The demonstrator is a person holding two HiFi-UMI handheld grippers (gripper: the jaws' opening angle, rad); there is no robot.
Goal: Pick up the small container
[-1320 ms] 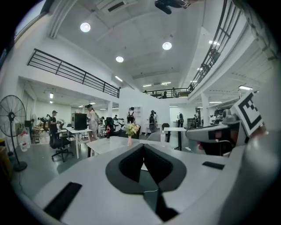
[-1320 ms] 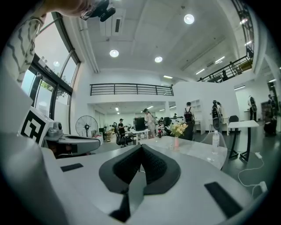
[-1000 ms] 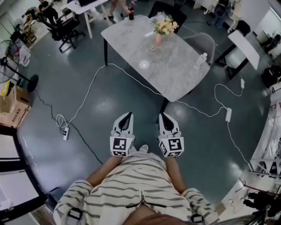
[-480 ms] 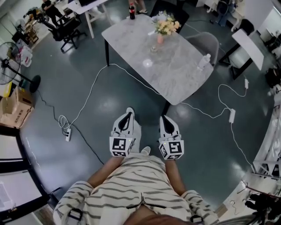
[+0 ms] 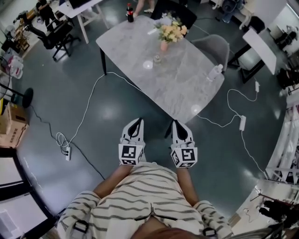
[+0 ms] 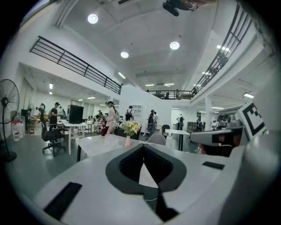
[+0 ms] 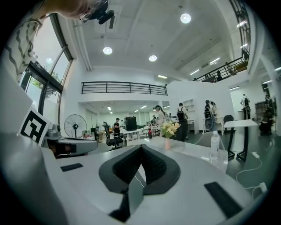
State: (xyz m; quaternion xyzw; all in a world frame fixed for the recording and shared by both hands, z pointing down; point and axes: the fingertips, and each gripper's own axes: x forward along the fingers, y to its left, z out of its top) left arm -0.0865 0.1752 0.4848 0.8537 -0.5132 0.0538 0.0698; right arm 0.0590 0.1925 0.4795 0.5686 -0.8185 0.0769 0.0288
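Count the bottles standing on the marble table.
2. A dark soda bottle stands at the far corner of the table. A clear water bottle stands near its right edge. The flower vase could hide something small behind it.

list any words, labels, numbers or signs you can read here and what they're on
No readable text in any view.
On the left hand-held gripper and right hand-held gripper: only black-and-white square marker patterns, no words.
Red label on the dark bottle: too small to read.
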